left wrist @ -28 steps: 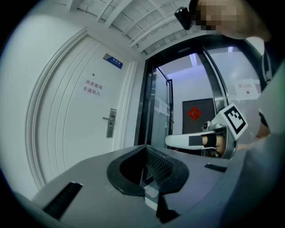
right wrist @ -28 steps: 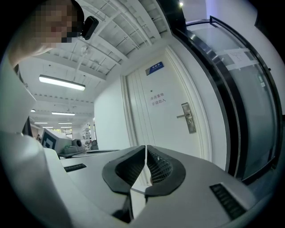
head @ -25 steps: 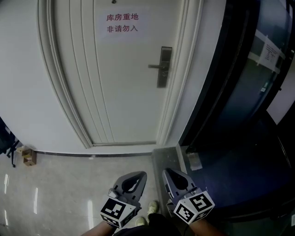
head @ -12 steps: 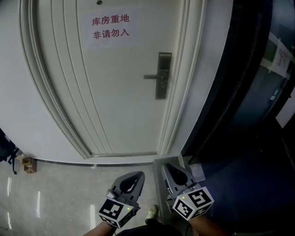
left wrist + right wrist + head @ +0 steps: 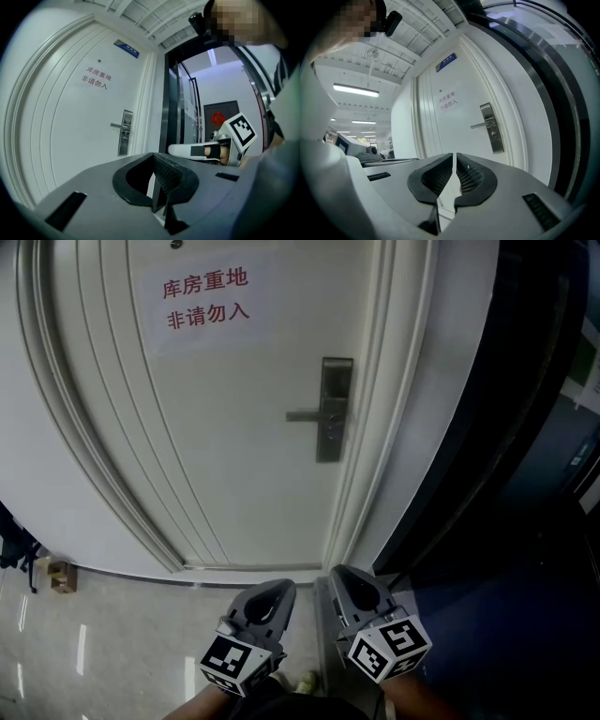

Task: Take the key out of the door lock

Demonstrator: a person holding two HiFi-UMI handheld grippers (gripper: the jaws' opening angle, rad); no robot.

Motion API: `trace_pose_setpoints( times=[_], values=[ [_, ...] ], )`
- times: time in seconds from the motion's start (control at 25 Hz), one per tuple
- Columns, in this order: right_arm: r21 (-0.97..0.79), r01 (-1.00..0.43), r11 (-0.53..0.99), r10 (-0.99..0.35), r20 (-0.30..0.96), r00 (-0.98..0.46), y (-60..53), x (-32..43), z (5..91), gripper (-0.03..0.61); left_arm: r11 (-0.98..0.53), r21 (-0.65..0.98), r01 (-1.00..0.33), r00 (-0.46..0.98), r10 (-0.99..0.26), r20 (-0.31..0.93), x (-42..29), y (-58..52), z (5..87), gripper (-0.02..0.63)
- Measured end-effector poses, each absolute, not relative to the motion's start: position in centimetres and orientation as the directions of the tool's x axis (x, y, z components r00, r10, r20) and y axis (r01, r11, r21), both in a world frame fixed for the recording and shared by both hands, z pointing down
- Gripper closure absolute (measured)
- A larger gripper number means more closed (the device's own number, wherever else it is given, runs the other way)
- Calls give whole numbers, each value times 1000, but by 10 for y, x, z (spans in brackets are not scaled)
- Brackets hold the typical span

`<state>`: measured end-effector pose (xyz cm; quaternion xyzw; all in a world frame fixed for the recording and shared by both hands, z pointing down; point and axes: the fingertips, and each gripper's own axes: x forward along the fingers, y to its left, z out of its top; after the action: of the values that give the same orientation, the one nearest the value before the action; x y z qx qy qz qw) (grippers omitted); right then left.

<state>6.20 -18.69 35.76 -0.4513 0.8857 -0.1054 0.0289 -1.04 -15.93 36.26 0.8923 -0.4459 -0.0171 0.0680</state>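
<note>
A white door (image 5: 216, 427) is faced from well back. The left gripper (image 5: 274, 594) and right gripper (image 5: 345, 579) are held low, jaws clenched on nothing — likely because the lock (image 5: 333, 409) is not yet within reach. The key, presumably there, is too small to be made out.

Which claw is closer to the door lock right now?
Right, slightly. The right claw hangs almost straight below the door lock, well short of it; the left claw is alongside, lower and further left.

The white door (image 5: 246, 474) carries a grey lock plate (image 5: 335, 381) (sign (image 5: 150, 334) lettered red).
</note>
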Motion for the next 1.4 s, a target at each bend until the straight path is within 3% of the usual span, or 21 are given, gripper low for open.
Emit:
trace_pose_setpoints(
  times=[0.36, 0.48, 1.04, 1.4],
  values=[
    [-199, -844, 497, -860, 11, -509, -291, 67, 351, 556, -632, 123, -765, 639, -768, 25, -2, -223, 362, 609],
    [-194, -862, 468, -878, 11, -479, -331, 67, 348, 508, -648, 129, -751, 655, -755, 26, -2, -242, 362, 609],
    [-74, -958, 276, -957, 74, -281, -502, 69, 366, 407, -652, 183, -736, 671, -739, 67, -30, -315, 385, 609],
    [-56, -974, 219, -970, 95, -223, -542, 73, 375, 405, -642, 208, -738, 667, -739, 88, -41, -338, 396, 609]
  ],
)
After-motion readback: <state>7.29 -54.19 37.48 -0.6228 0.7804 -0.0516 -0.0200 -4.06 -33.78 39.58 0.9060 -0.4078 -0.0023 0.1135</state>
